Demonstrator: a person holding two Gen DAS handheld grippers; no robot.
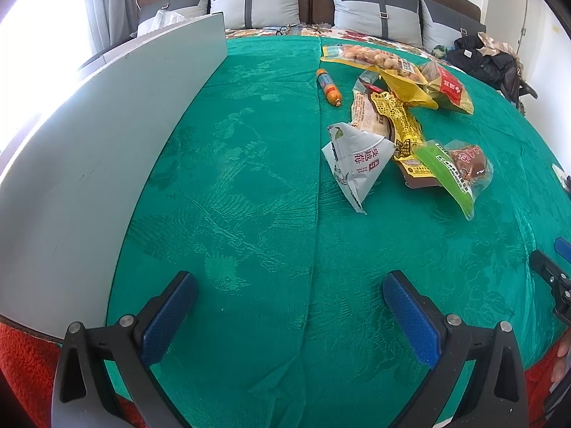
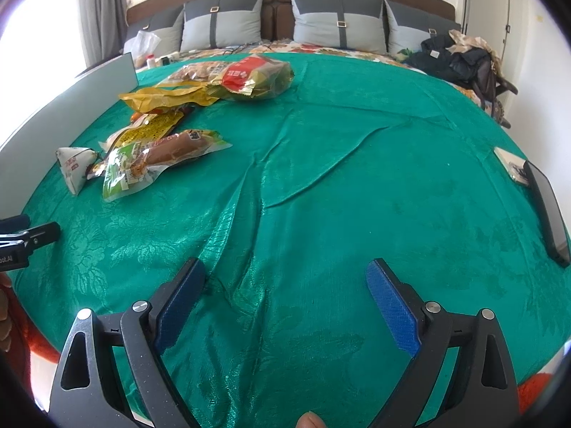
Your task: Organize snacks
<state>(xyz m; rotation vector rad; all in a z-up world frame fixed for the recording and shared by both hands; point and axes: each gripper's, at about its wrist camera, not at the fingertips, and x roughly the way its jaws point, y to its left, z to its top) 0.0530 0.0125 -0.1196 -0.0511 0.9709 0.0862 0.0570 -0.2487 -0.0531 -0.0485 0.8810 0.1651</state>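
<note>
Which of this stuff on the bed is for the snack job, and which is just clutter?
Job: white triangular packet, green-edged sausage pack, yellow packets, small orange sausage, big nut bags.
Clutter: dark clothes, phone, pillows.

Snack packets lie jumbled on the green bedspread (image 1: 249,178): a white triangular pouch (image 1: 351,158), a yellow wrapper (image 1: 399,125), a green-edged sausage pack (image 1: 460,171), a big nut bag (image 1: 385,59), and an orange sausage stick (image 1: 329,86) just apart.

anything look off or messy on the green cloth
The snack packets lie in a loose overlapping heap rather than sorted, and an orange sausage stick sits apart beside them. The green cloth is creased. Nothing looks torn or spilled.
</note>
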